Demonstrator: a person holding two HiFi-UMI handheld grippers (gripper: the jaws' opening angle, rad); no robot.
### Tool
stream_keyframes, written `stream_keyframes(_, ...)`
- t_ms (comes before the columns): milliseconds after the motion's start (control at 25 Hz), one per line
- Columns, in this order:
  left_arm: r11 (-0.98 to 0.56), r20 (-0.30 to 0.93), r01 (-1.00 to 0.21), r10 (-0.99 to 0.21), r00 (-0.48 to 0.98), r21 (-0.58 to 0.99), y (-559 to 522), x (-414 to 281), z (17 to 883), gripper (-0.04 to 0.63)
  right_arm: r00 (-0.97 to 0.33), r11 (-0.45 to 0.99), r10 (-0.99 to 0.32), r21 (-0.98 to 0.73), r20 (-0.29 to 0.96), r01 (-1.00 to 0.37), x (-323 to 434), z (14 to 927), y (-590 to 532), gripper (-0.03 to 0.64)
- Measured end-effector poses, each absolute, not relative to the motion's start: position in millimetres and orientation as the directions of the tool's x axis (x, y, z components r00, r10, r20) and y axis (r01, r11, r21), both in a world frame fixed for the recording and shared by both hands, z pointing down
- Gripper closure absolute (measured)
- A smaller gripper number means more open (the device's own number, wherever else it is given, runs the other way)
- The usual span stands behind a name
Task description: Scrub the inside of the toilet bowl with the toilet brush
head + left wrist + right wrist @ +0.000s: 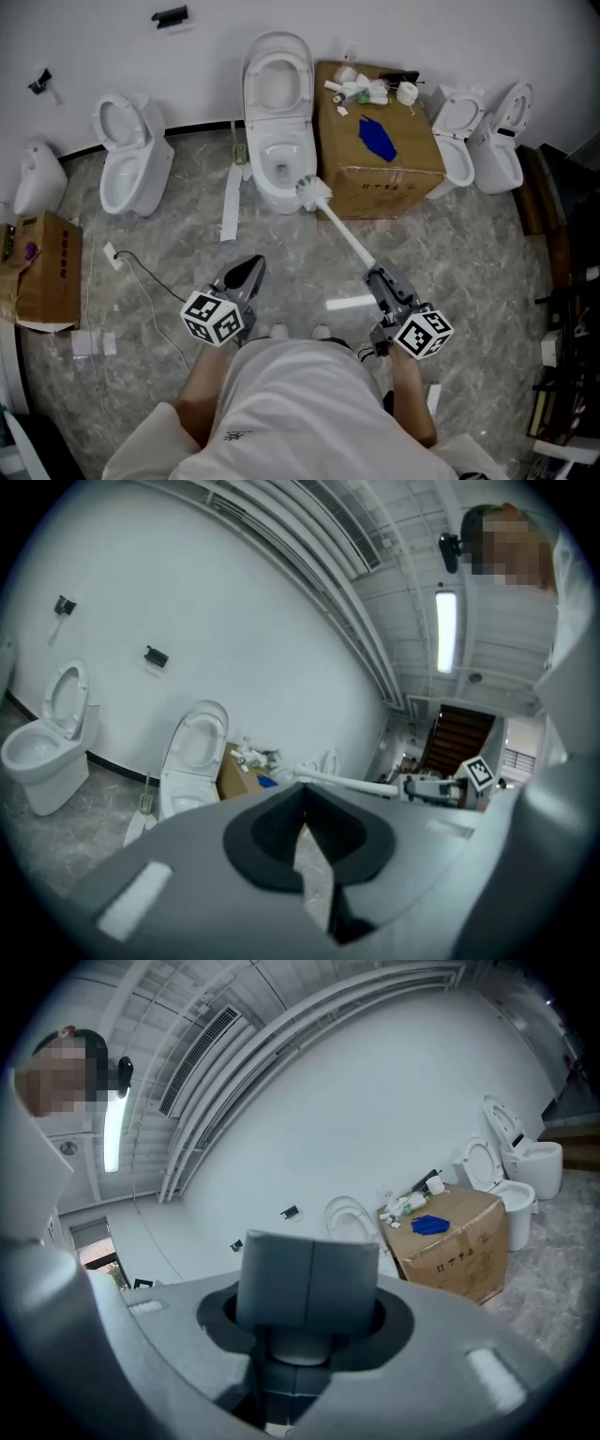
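Note:
The white toilet point(277, 122) stands at the back wall with its lid up; it also shows in the left gripper view as the toilet point(192, 757). The toilet brush point(315, 193) has its white head at the bowl's front right rim. Its long handle slants down to my right gripper point(377, 278), which is shut on the handle's end. In the right gripper view the grey handle point(307, 1283) fills the jaws. My left gripper point(253, 266) hangs over the floor in front of the toilet, shut with nothing in it point(302, 829).
A cardboard box point(403, 173) with a blue cloth and bottles stands right of the toilet. More toilets stand at the left point(131, 159) and right point(457, 141). A white strip point(231, 202), a cable point(141, 272) and a small box point(47, 272) lie on the floor.

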State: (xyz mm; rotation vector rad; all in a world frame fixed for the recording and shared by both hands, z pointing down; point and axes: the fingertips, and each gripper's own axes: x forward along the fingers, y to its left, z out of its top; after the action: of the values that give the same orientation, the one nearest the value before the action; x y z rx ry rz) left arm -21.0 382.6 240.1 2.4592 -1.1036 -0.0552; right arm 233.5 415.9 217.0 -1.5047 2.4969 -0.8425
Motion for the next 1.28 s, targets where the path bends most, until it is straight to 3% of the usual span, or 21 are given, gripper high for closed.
stream_keyframes(640,-0.579,0.084,-0.676,-0.728,0.68,0.456,398,-94,242,0.606,-0.516,0.384,-0.837,-0.475,0.184,-0.792,162,207,418,0.459)
stream_keyframes(1280,-0.561,0.051,-0.675,-0.75,0.659,0.479,412,-127,251,0.604,-0.531,0.41,-0.835,-0.478,0.146,-0.777,143,186,397,0.458)
